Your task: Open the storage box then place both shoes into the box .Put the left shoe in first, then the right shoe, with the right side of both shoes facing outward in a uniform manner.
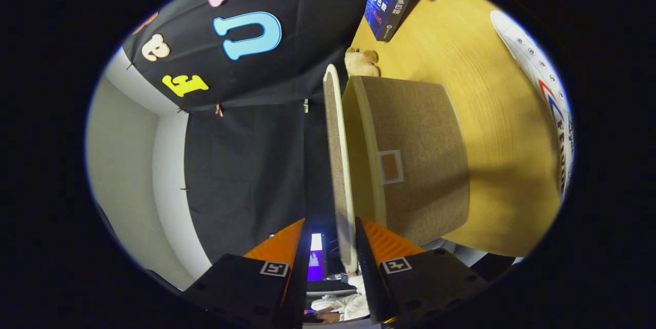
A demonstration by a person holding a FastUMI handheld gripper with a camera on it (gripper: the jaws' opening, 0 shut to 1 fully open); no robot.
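Both fingers of your claw [330, 247] stand apart with the edge of the lid [337, 165] in the gap between them, and I cannot tell whether either touches it. The storage box [415, 160] sits on the wooden surface [492, 175] with its lid swung partly clear of the box's mouth, so close squarely on the lid's edge before carrying it further round its hinge, lest it slip free. One white shoe [543, 88] waits well beyond the box, so keep the swing away from it.
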